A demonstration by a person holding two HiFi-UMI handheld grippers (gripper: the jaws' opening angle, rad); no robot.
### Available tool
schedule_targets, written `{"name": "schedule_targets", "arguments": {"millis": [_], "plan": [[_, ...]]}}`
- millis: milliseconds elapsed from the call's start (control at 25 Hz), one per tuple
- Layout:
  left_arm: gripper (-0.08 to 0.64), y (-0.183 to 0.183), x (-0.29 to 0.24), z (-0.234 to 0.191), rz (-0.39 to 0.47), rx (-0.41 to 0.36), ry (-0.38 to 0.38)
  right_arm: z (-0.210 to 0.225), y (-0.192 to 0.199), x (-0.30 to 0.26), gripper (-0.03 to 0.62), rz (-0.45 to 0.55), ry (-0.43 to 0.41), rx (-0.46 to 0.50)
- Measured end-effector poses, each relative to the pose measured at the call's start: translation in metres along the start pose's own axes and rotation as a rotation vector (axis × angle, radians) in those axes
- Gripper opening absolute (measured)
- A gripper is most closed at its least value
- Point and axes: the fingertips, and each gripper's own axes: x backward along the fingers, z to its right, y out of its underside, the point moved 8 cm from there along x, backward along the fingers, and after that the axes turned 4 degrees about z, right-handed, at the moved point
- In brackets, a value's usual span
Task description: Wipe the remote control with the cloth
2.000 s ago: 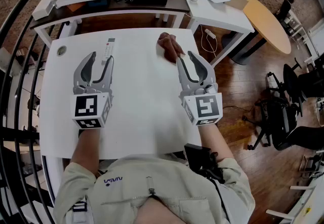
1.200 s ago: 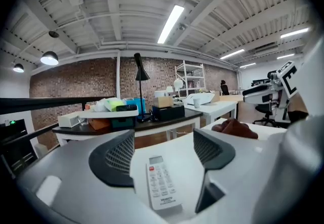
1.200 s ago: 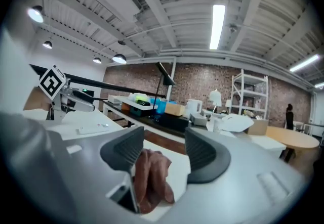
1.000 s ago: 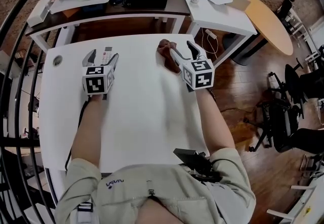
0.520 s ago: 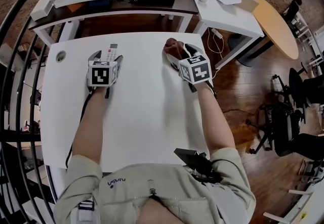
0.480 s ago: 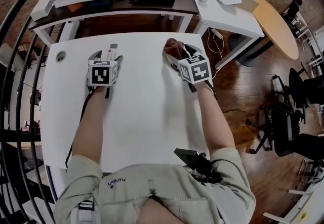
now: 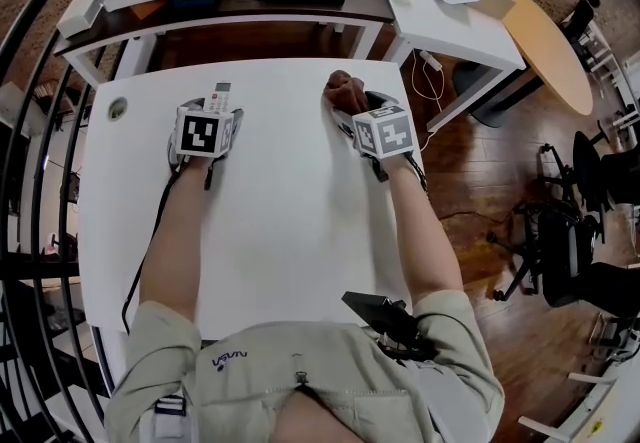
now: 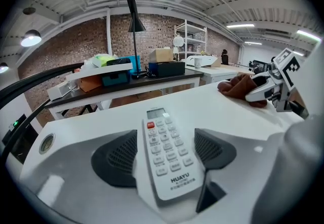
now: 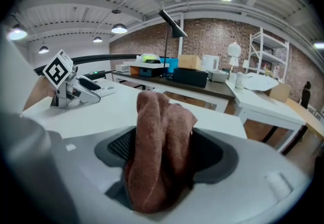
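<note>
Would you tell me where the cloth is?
Head view: the cloth lies far right on the table, between the right gripper's jaws, which have just been opening.

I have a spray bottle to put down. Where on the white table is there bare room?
The strip of white table between the remote and the cloth is bare, and so is the near area between the person's forearms. Left of the left forearm, below the small round disc, is free. The desks behind are crowded.

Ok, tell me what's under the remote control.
Only the white table shows around it; the remote control lies there, buttons up, between the left gripper's open jaws. The patch directly beneath it is covered, so nothing more can be confirmed.
</note>
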Motion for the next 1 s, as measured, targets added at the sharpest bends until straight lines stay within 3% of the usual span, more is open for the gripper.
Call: {"name": "schedule_targets", "arguments": {"millis": [80, 480, 680, 1000], "plan": [[0.366, -0.001, 0.000, -0.001, -0.003, -0.001, 0.007, -0.001, 0.003, -0.003, 0.344, -0.008, 0.006, 0.002], [0.283, 0.001, -0.001, 0.004, -0.022, -0.029, 0.065, -0.002, 0.007, 0.000, 0.201, -0.030, 0.062, 0.031], [0.264, -0.001, 0.000, 0.006, -0.018, -0.037, 0.062, -0.002, 0.008, 0.003, 0.162, -0.003, 0.073, 0.014], [0.252, 0.004, 0.002, 0.012, 0.088, -0.045, 0.039, 0.003, 0.008, 0.014, 0.124, 0.080, 0.109, -0.040]]}}
